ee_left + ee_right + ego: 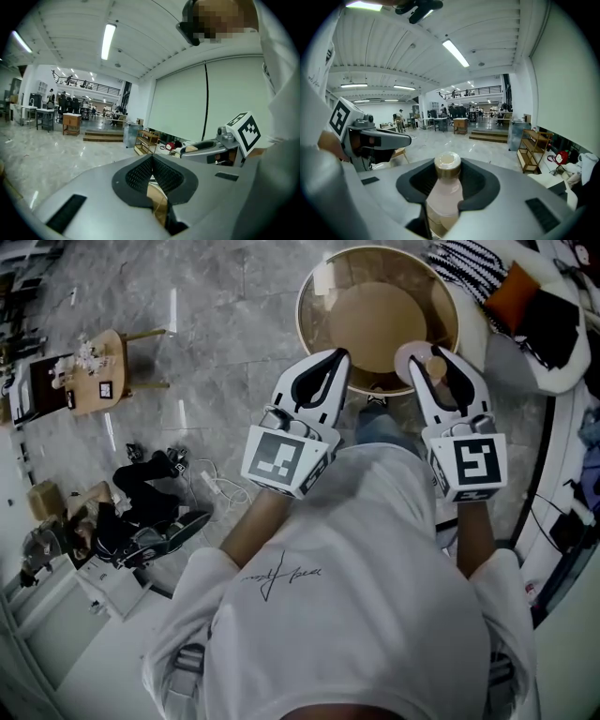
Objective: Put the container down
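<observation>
Your right gripper (433, 362) has its jaws spread wide around the container (443, 197). It is a pale pink bottle gripped by its body on both sides, and its tan cap (447, 162) sticks out past the jaw tips. Your left gripper (340, 356) has its jaws drawn together so the tips meet, with nothing held between them. Only a strip of wood shows through the gap behind the tips.

The two pairs of jaws sit side by side and apart, the left pair to the left of the right pair. Under and just beyond both sets of tips lies the near edge of a round tabletop (370, 315) with a wooden rim. No view shows whether the container touches it.

Past the tabletop, beyond the right jaws, a striped cushion (464, 257) and an orange cushion (514, 294) lie on a white seat (561, 371). Well off to the left of the left jaws, a small wooden stand (98, 371) and black bags (141, 488) sit on the grey marble floor (216, 324).
</observation>
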A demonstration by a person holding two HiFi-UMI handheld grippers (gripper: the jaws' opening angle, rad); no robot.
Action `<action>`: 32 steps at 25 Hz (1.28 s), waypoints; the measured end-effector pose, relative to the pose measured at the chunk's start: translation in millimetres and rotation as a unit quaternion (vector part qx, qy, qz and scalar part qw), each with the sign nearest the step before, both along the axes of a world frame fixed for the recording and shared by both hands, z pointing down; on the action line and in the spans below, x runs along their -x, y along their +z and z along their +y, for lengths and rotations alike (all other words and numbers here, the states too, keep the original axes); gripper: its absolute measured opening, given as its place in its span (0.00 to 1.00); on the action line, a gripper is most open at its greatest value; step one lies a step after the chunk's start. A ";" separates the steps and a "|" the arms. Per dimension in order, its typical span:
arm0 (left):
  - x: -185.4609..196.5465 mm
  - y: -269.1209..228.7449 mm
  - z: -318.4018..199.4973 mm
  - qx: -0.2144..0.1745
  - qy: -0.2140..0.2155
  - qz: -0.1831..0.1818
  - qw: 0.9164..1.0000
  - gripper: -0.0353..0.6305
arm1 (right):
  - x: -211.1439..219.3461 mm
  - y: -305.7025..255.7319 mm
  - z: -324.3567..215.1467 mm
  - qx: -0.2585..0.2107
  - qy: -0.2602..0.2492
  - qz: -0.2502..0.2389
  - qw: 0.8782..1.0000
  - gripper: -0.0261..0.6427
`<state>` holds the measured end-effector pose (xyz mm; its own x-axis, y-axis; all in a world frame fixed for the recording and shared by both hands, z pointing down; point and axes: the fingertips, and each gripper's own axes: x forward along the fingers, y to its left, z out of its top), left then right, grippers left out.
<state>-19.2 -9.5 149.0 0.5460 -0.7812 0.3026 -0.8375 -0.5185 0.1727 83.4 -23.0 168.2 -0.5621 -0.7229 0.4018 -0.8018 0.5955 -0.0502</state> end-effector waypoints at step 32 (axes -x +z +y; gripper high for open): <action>-19.8 56.4 -70.2 0.046 -0.057 0.002 0.997 0.08 | -12.5 87.7 -72.2 0.062 -0.048 0.001 0.997 0.25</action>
<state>0.6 -79.7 205.4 0.4558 -0.8077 0.3741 -0.8897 -0.4011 0.2181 95.8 -95.2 255.9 -0.6253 -0.6111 0.4855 -0.7421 0.6581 -0.1274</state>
